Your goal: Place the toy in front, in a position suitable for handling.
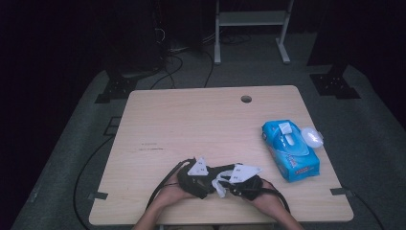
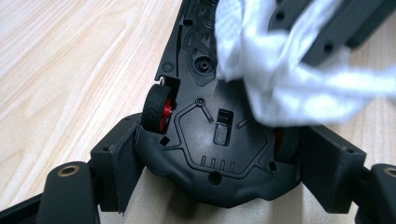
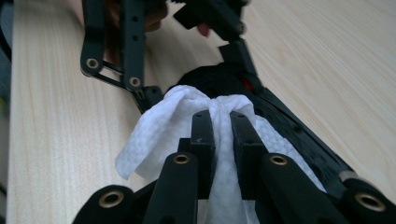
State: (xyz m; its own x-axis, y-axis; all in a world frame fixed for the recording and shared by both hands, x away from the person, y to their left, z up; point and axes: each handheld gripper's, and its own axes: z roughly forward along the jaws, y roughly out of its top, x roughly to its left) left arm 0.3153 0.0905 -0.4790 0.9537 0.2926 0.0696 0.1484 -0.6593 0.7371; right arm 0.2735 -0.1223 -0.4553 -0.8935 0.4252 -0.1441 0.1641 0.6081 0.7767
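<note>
The left tool (image 2: 205, 196) grips an upturned black toy car (image 2: 219, 140) near the tabletop's (image 1: 191, 120) front edge, well left of the blue wipe pack (image 1: 290, 149). The right tool (image 3: 219, 130), clamped on a white wipe (image 3: 154, 126), should press firmly across the underside.

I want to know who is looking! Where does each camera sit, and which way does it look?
High view: above the table, looking forward and down; forearms and both grippers show.
Left gripper view: on the left gripper, looking along its fingers at the toy car.
Right gripper view: on the right gripper, looking at the wipe it pinches.
All share car and wipe.
</note>
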